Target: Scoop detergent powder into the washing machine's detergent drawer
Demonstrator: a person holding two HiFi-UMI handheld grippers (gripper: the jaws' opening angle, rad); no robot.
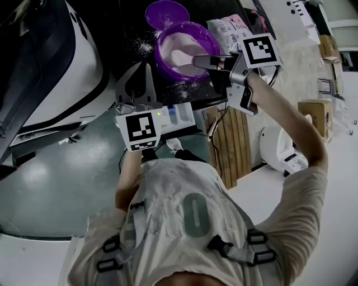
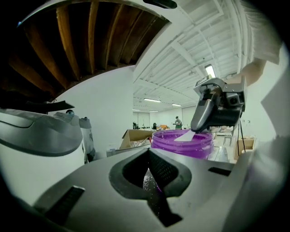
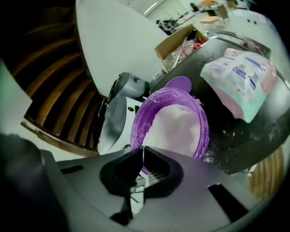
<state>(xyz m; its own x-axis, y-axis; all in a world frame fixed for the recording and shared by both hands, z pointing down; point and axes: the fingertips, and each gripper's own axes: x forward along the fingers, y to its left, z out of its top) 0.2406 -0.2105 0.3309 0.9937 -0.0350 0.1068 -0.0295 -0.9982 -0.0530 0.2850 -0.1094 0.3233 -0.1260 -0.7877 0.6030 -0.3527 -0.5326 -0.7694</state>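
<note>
A purple tub of white detergent powder stands on the dark top, its lid lying behind it. My right gripper reaches over the tub's near rim, shut on a white scoop that dips into the powder. From the left gripper view the scoop sticks out of the right gripper above the tub. My left gripper is shut and empty, left of the tub. Below it the detergent drawer is pulled out. In the right gripper view the jaws pinch the scoop's thin handle over the tub.
The washing machine's white and black body fills the left. A detergent bag lies right of the tub, with spilled powder around it. A slatted wooden panel and cardboard boxes stand to the right.
</note>
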